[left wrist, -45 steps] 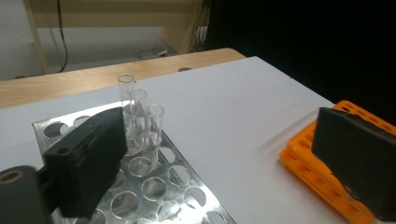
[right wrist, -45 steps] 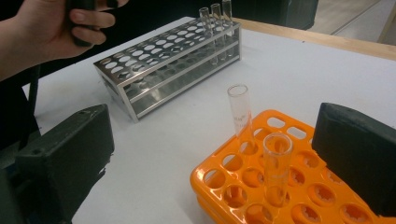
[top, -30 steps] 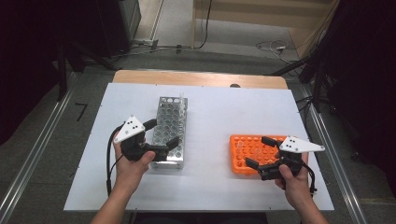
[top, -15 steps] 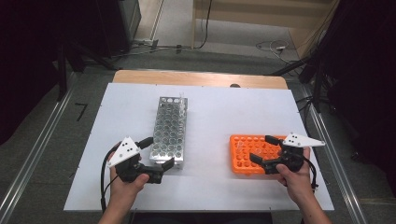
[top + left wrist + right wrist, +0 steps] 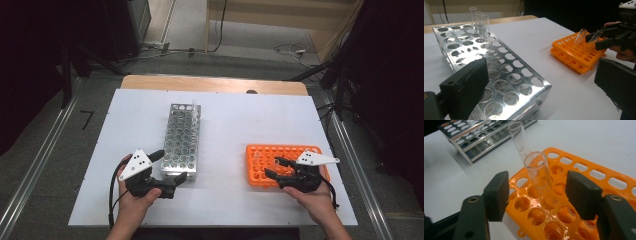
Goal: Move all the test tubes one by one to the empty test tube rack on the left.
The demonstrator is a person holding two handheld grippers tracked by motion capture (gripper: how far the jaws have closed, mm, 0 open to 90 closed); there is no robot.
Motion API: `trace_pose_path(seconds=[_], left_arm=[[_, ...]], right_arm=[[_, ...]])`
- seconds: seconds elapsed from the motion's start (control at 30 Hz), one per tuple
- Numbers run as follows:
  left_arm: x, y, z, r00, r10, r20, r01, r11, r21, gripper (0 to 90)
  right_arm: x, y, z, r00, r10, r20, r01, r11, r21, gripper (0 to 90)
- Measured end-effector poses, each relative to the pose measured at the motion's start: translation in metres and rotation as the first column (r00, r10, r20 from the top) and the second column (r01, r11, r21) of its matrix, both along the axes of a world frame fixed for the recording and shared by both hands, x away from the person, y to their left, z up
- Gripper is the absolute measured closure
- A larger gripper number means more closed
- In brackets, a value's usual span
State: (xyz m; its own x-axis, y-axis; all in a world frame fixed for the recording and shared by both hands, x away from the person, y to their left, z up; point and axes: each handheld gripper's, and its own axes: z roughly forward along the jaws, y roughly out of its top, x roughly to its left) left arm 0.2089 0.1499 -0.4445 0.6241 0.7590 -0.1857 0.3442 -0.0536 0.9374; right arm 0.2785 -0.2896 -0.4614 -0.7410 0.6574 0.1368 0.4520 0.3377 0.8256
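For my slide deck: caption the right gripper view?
Right gripper closing its fingers around a glass tube standing in the orange rack, pads not yet touching.

A clear glass tube [image 5: 540, 176] stands tilted in a hole of the orange rack [image 5: 584, 173], open mouth up, its foot down in the rack. It sits between the 2 black jaws with a gap on each side. A 2nd clear tube [image 5: 520, 141] leans in a hole just behind it. The orange rack [image 5: 260, 167] lies flat on the white table, near its right front edge, well apart from the metal rack [image 5: 182, 142].
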Motion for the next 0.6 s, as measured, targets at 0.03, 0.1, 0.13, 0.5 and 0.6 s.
trace_pose_path(seconds=[0.03, 0.1, 0.13, 0.5, 0.6], left_arm=[[0.0, 0.0, 0.0, 1.0, -0.001, 0.0, 0.001, 1.0, 0.0, 0.0], [0.0, 0.001, 0.0, 1.0, 0.0, -0.002, 0.0, 1.0, 0.0, 0.0], [0.0, 0.001, -0.001, 1.0, 0.002, -0.004, -0.002, 1.0, -0.001, 0.0], [0.002, -0.001, -0.001, 1.0, 0.0, -0.009, 0.0, 1.0, 0.0, 0.0], [0.002, -0.002, -0.001, 0.9999, -0.004, -0.011, 0.004, 1.0, 0.005, 0.0]], right_arm=[[0.0, 0.0, -0.001, 1.0, -0.001, 0.0, 0.001, 1.0, -0.006, 39.7], [0.001, 0.0, -0.002, 1.0, 0.0, -0.006, 0.0, 1.0, -0.018, 44.6], [0.001, 0.0, -0.003, 1.0, -0.002, -0.006, 0.002, 1.0, -0.025, 46.4], [0.002, -0.001, -0.011, 0.9996, -0.027, -0.006, 0.027, 0.998, -0.053, 59.5], [0.003, -0.001, -0.012, 0.9992, -0.038, 0.01, 0.039, 0.997, -0.061, 62.1]])
